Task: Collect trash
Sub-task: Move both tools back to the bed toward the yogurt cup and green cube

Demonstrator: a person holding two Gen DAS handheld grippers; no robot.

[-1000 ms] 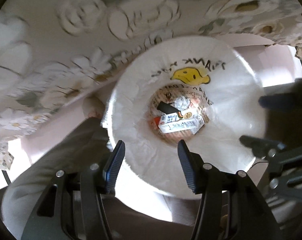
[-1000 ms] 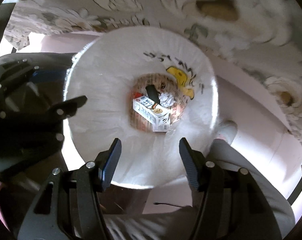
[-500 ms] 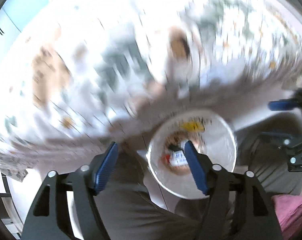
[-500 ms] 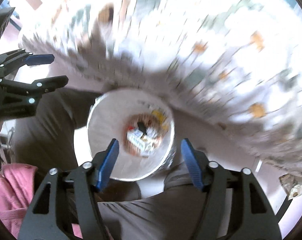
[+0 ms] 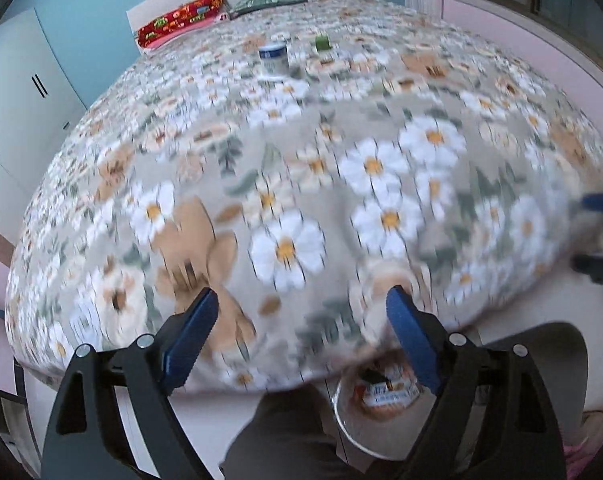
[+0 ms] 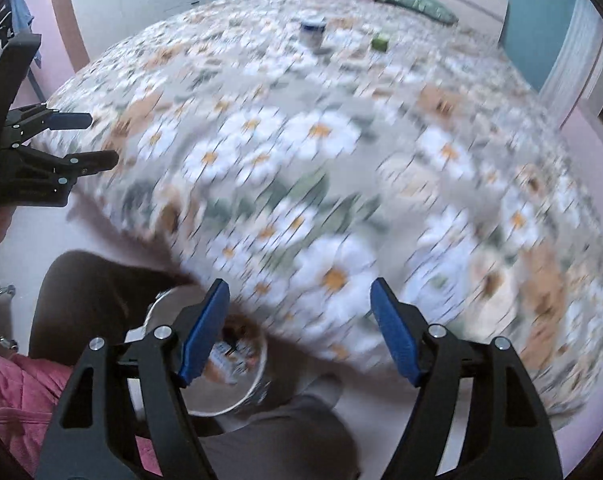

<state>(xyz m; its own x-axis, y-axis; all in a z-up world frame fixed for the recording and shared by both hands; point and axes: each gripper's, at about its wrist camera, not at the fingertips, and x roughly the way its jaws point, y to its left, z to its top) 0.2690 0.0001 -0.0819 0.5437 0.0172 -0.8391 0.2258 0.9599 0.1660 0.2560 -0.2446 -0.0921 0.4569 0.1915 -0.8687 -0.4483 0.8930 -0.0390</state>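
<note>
Left tongs [image 5: 297,334]: jaws apart, just been widening, nothing between them.
Right tongs [image 6: 299,330]: jaws apart, also just been widening, empty.
Bin [image 6: 257,380]: on the floor near the bed's [image 5: 301,168] foot, below both tongs, cartons inside.
Trash left: blue-and-white tub [image 5: 274,57] upright and small green block [image 5: 322,43], far up the bed, near the pillows.
Bearing: straight ahead and far from both tongs; neither hand looks clearly nearer.

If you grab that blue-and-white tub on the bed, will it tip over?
Probably not. The blue-and-white tub looks short and wide, though the soft flowery bedspread could let it wobble. It looks stiff. Whether it is full, the blur hides.
</note>
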